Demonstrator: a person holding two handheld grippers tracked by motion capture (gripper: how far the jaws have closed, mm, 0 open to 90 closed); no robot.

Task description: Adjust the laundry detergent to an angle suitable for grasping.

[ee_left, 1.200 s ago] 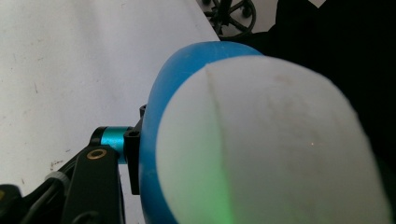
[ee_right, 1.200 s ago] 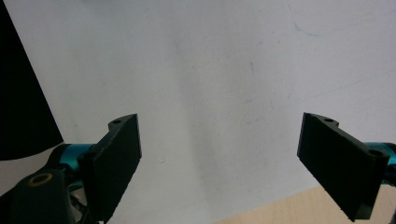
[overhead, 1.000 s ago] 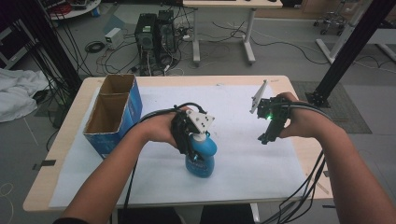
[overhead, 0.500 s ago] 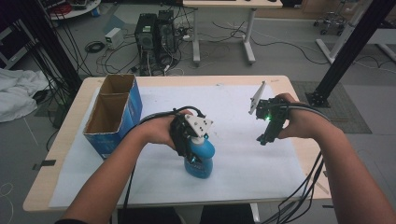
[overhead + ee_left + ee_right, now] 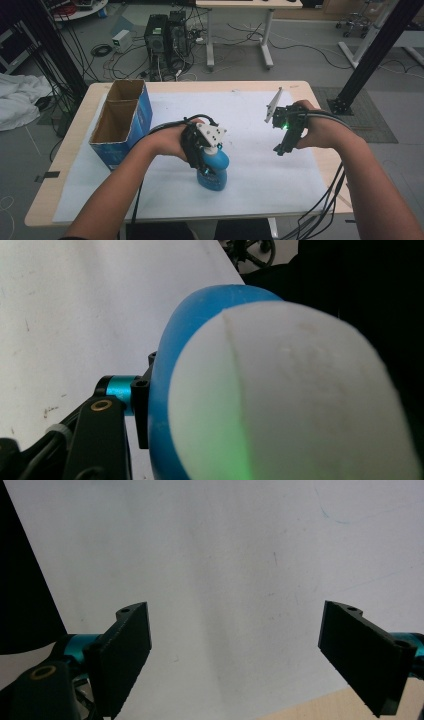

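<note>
One blue bottle (image 5: 214,170), clamped in left claw (image 5: 206,162)

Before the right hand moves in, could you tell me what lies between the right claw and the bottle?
Nothing: in the high view only bare white sheet lies between the right claw and the bottle.

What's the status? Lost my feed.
Left gripper shut on blue plastic bottle, upright on white sheet. Right gripper open, empty. Nothing in the way.
</note>
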